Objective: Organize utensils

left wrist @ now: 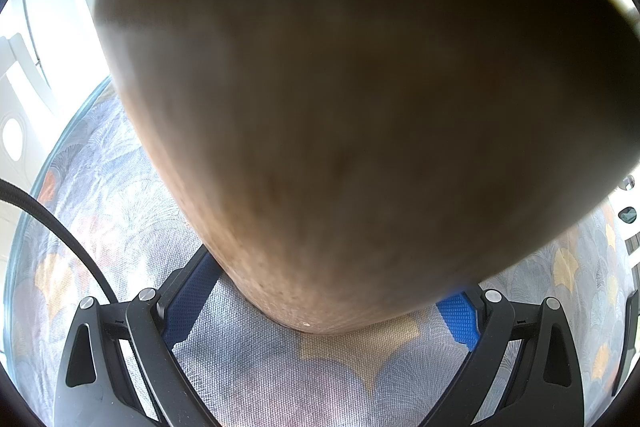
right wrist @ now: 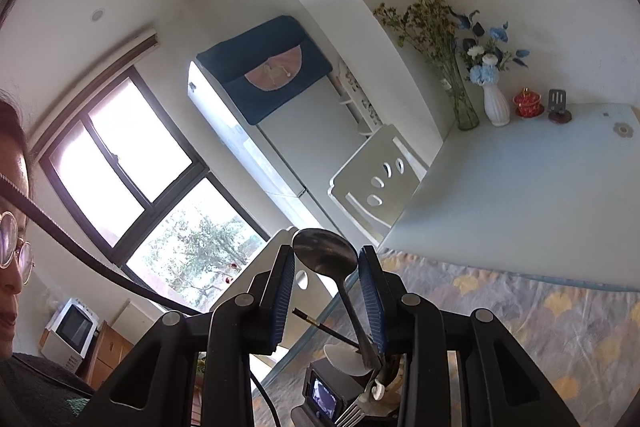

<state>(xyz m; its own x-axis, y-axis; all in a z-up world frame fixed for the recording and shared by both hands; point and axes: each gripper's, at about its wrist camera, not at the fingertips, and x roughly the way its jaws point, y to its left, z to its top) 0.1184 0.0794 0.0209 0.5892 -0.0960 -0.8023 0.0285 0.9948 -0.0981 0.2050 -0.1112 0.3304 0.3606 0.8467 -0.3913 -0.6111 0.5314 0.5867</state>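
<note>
In the left wrist view a big brown rounded holder fills most of the picture. It sits between the blue pads of my left gripper, which press against its lower sides. In the right wrist view my right gripper is shut on the bowl of a metal spoon, bowl end up. The spoon's handle slants down toward the holder below. A white spoon, a fork and a black chopstick stick out of that holder.
A patterned cloth covers the near table, with pale bare tabletop beyond. At the far wall stand a glass vase, a white vase, a red lidded cup and a small stand. A white chair stands at the table's edge.
</note>
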